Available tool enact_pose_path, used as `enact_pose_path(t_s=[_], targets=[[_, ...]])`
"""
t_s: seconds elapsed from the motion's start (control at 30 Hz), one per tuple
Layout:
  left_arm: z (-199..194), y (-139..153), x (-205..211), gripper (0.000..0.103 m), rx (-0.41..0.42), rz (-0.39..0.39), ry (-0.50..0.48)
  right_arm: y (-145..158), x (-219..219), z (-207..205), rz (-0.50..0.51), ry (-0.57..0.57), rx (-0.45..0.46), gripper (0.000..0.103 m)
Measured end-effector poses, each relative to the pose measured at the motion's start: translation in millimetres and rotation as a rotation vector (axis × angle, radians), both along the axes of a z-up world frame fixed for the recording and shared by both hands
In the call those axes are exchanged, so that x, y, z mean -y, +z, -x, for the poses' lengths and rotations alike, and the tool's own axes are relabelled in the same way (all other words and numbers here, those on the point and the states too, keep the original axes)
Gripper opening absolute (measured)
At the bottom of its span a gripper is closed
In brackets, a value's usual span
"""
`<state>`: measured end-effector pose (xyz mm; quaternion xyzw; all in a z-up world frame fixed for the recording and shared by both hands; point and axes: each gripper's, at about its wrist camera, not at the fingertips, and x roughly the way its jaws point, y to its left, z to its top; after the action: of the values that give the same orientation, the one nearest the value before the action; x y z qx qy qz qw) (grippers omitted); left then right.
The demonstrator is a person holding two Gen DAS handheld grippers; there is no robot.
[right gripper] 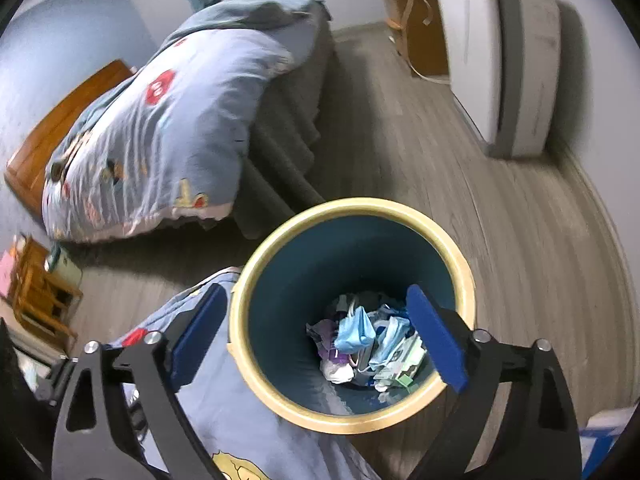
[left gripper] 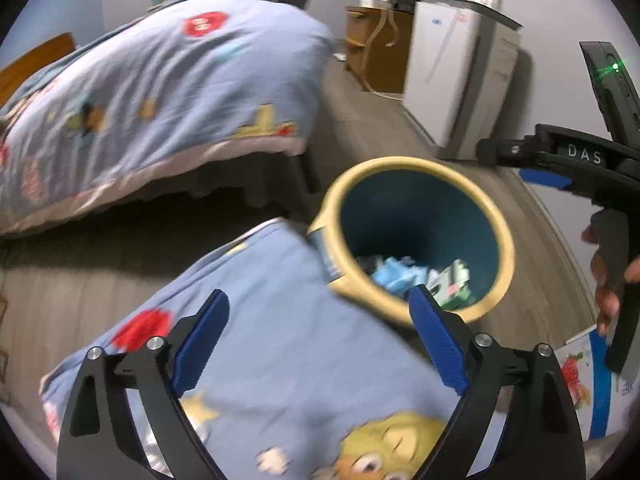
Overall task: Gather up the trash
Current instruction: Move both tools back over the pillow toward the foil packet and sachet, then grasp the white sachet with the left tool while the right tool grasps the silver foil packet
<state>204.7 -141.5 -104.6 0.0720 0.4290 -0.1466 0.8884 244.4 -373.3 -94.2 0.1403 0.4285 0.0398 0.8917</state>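
On the grey wood floor, just beside a cartoon-print blue quilt, stands the round waste bin with a cream rim and dark teal inside. At its bottom lies the trash: crumpled light-blue face masks, white tissue and green-and-white wrappers, all in one loose heap.

The right hand-held gripper hangs above the bin's mouth with its blue pads spread wide and nothing between them; one pad sits over the bin's interior, the other over the quilt edge left of the bin. The left hand-held gripper is likewise wide and empty, poised over the quilt on the near-left side of the bin, its right pad overlapping the bin's near rim in the view. In the left wrist view the right tool appears to the right of the bin, gripped by a person's hand.

Beyond the bin, a bed carries a second blue cartoon quilt. Farther past the bin, a white appliance stands against the wall beside a brown cabinet.
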Motion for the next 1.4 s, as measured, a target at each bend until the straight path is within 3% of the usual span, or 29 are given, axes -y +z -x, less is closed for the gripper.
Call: enact_pose_path(t_s=[0.4, 0.67, 0.83, 0.97, 1.17, 1.4], targets=[[67, 37, -140, 0.094, 0.009, -0.042, 0.209, 17, -114, 11, 0.115, 0.202, 0.009, 0.097], [99, 8, -203, 0.094, -0.028, -0.038, 0.302, 4, -187, 22, 0.143, 0.285, -0.055, 0.097], [106, -27, -221, 0.094, -0.101, -0.073, 0.29, -2, -211, 25, 0.169, 0.288, -0.065, 0.097], [108, -55, -228, 0.094, -0.17, -0.054, 0.295, -13, -225, 24, 0.144, 0.273, -0.098, 0.097], [108, -91, -210, 0.094, -0.225, -0.087, 0.23, -31, -248, 21, 0.18, 0.309, -0.134, 0.097], [105, -114, -189, 0.093, -0.269, -0.125, 0.138, -39, -257, 17, 0.195, 0.332, -0.149, 0.097]])
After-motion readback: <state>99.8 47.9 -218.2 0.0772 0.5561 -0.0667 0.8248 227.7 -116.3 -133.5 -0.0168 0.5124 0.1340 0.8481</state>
